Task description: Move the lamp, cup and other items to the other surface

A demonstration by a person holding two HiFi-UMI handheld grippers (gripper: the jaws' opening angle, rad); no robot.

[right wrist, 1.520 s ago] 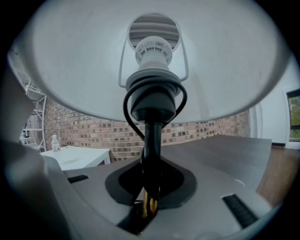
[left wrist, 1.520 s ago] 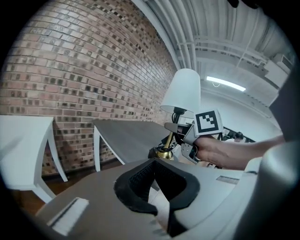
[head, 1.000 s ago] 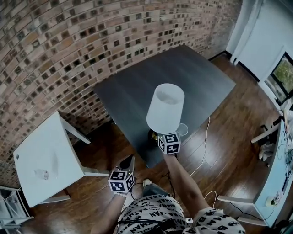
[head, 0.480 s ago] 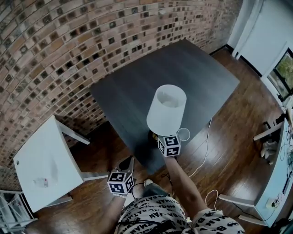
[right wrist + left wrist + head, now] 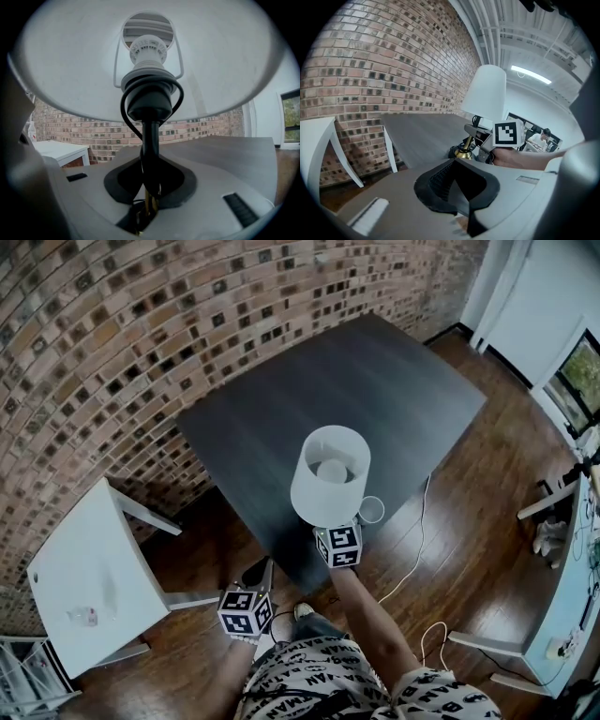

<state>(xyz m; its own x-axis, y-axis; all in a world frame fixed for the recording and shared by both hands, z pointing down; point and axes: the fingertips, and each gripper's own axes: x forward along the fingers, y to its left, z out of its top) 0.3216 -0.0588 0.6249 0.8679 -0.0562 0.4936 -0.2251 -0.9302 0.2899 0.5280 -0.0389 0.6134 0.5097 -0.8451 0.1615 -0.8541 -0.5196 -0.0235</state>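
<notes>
The lamp has a white shade, a black socket and a brass stem. It stands at the near edge of the dark table. My right gripper is shut on the lamp's stem, just below the shade. In the left gripper view the lamp and its brass base show beside the right gripper's marker cube. A pale cup stands on the table right of the lamp. My left gripper hangs below the table edge over the floor, its jaws shut with nothing between them.
A white side table stands at the left by the brick wall, with a small clear object on it. A white cord trails across the wooden floor right of the dark table. A desk edge lies at the far right.
The head view has shifted, so the shade's top opening now faces the camera more squarely. The right gripper stays shut on the stem. The left gripper has barely moved.
</notes>
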